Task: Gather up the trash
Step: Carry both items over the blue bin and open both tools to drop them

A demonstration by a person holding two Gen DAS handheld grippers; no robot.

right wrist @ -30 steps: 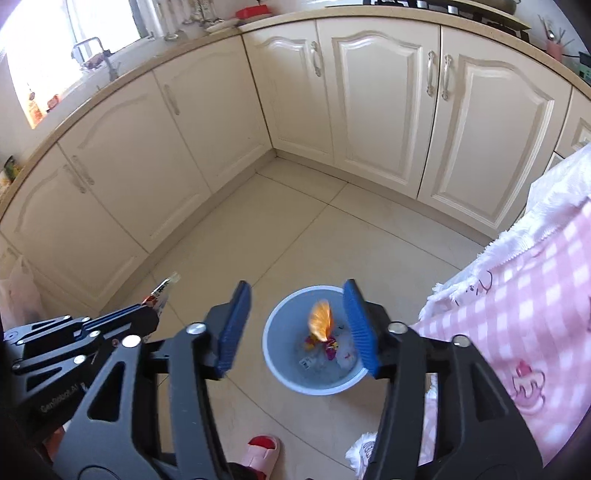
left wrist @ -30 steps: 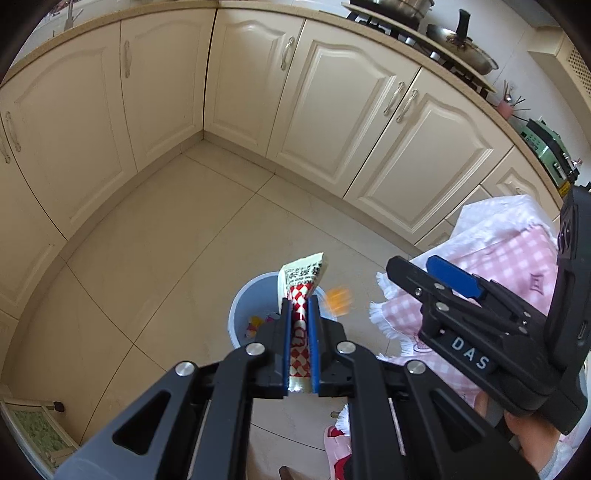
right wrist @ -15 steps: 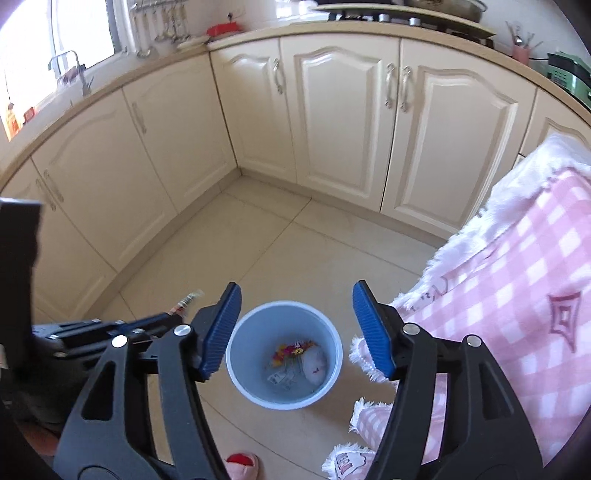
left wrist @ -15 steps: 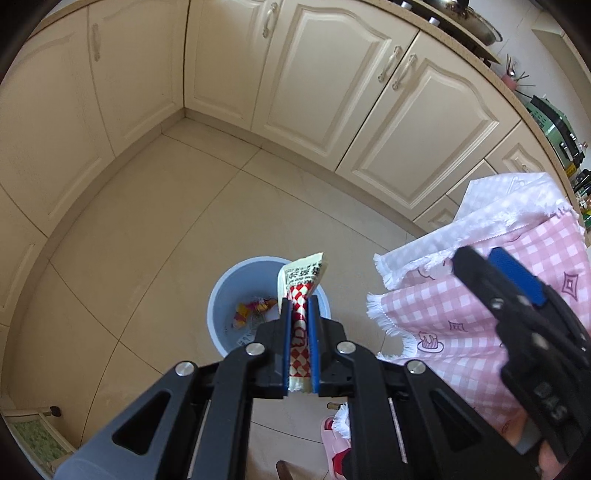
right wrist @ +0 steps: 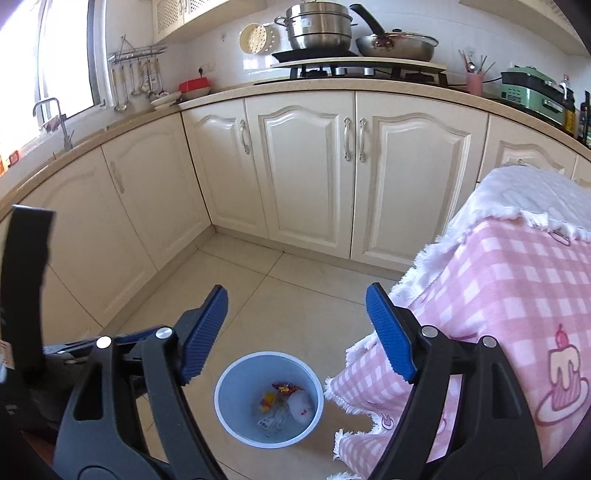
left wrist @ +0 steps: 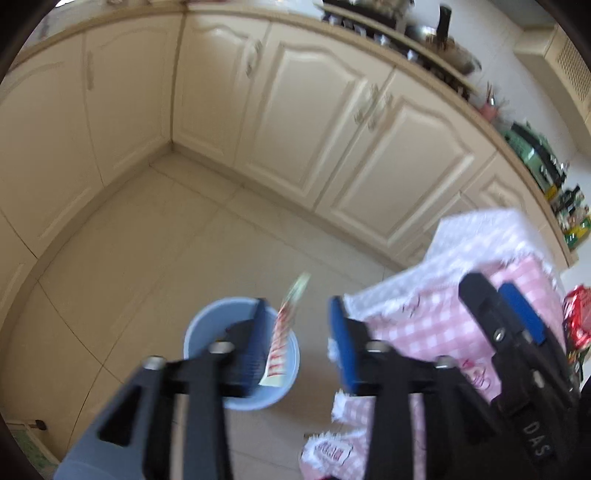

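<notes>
Pink tablecloth (right wrist: 517, 295) beside bin (right wrist: 236, 373)

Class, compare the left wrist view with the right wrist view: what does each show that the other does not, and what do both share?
Only the left wrist view shows the red-and-white wrapper loose between the opening jaws of the left hand-held gripper, over the bin. Only the right wrist view shows the trash in the bin and the tap. Both share the blue bin, pink checked cloth and cream cabinets.

I see cream cupboards (right wrist: 299, 177). On the counter above them sit a big silver pot (right wrist: 319, 26) and a pan (right wrist: 397, 44). A pink checked cloth (right wrist: 517, 295) hangs right of them.
</notes>
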